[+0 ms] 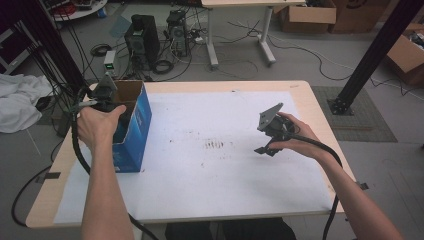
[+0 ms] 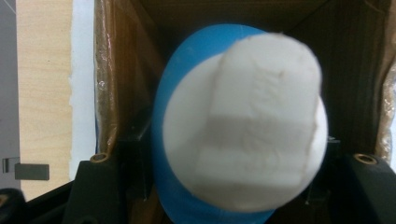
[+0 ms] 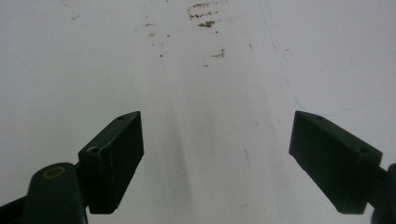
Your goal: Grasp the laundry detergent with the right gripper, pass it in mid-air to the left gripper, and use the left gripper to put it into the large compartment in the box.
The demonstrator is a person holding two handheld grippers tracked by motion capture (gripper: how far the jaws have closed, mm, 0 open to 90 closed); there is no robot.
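Left gripper (image 2: 238, 186) holds a blue-and-white rounded object (image 2: 243, 126) inside the cardboard box (image 2: 112, 93).

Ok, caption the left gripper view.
Left gripper holding a blue-and-white object inside the box.

Blurred blue-and-white object (image 2: 240, 126) hides the left gripper's tips

box (image 1: 131, 127) blocks left side, sheet (image 1: 225, 170) seemingly clear — open
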